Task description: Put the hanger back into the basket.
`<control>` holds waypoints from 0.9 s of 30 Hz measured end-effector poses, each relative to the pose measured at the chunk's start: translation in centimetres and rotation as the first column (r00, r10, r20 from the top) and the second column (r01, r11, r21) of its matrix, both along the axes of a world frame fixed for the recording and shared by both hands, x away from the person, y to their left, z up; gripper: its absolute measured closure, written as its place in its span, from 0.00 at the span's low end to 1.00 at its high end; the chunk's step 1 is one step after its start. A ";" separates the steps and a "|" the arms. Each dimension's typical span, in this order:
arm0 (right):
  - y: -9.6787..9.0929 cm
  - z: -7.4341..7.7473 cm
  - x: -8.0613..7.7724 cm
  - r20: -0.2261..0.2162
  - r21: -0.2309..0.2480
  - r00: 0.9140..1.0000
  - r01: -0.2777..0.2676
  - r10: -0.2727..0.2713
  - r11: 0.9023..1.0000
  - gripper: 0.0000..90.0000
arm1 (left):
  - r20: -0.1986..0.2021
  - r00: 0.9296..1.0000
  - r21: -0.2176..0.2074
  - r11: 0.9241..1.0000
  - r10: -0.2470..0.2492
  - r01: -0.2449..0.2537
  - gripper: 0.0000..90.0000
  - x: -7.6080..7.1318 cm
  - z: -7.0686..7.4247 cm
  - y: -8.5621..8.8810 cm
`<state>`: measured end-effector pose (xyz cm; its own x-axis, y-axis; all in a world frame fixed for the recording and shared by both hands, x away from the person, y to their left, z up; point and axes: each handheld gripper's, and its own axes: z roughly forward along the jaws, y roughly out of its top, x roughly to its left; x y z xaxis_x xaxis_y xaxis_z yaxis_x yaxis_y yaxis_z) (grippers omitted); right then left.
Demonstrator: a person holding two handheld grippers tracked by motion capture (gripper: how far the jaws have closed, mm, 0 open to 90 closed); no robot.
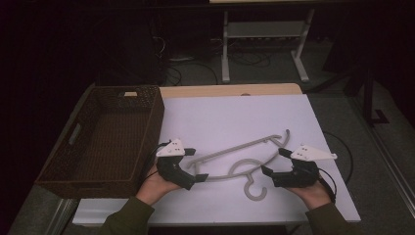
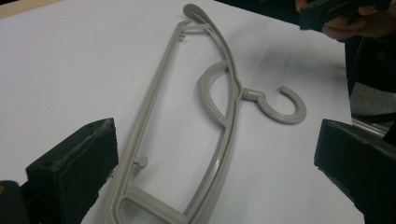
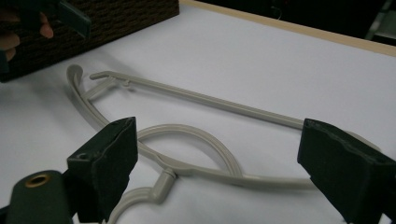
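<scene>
A grey hanger (image 1: 243, 161) lies flat on the white table (image 1: 235, 117), between the left gripper (image 1: 195, 165) and the right gripper (image 1: 274, 161); both have their jaws apart, holding nothing. A thin, flat hanger could skid or tip if only one end is pinched. The basket (image 1: 105, 139) beside it looks empty, though its inside is dim.

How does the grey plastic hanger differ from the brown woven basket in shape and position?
The grey plastic hanger is thin and flat, lying on the white table top between the two hand-held grippers; the brown woven basket is deep and box-shaped, standing at the table's left edge. The hanger is pale, the basket dark. Neither is being held.
</scene>
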<state>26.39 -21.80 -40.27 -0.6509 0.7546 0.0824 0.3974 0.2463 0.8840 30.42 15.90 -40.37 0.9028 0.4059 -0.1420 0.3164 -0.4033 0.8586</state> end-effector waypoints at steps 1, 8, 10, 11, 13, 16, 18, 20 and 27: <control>-0.3 0.0 -0.2 0.008 0.004 1.000 0.007 -0.007 1.000 0.13 | 0.002 1.000 0.005 1.000 -0.005 0.005 0.00 0.1 0.0 -0.1; -1.5 -0.3 -1.2 0.002 0.015 1.000 0.030 -0.030 0.999 0.13 | 0.005 0.999 0.039 0.998 -0.041 0.041 0.00 0.9 -0.1 -0.8; -1.6 -0.4 -1.3 -0.001 0.012 0.999 0.035 -0.035 0.999 0.13 | 0.003 0.997 0.072 0.995 -0.071 0.071 0.00 1.3 -0.4 -1.5; -1.6 -0.5 -1.3 0.001 0.008 0.999 0.035 -0.035 0.999 0.13 | 0.002 0.997 0.082 0.994 -0.079 0.078 0.00 1.4 -0.4 -1.7; -1.7 -0.5 -1.3 -0.005 0.010 0.999 0.038 -0.038 0.999 0.13 | 0.001 0.995 0.103 0.990 -0.101 0.100 0.03 1.6 -0.5 -2.1; -1.7 -0.5 -1.4 -0.004 0.009 0.999 0.037 -0.037 0.999 0.13 | -0.005 0.992 0.119 0.985 -0.125 0.124 0.07 1.9 -0.6 -2.6; -1.7 -0.5 -1.3 -0.003 0.007 0.999 0.037 -0.037 0.999 0.14 | -0.004 0.989 0.135 0.980 -0.147 0.146 0.14 2.0 -0.7 -3.1; -1.8 -0.5 -1.4 -0.004 0.005 0.999 0.038 -0.038 0.999 0.14 | -0.011 0.985 0.153 0.974 -0.170 0.169 0.16 2.1 -0.9 -3.6; -1.0 -0.6 -1.8 -0.085 -0.048 0.994 -0.066 0.062 0.997 0.43 | -0.019 0.982 0.184 0.965 -0.185 0.186 0.16 2.0 -1.7 -4.7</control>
<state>24.63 -22.83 -40.92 -0.6906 0.7162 0.1011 0.4514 0.3175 0.8339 32.43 11.16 -42.02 0.9646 0.2507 -0.0822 0.2226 -0.6061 0.7636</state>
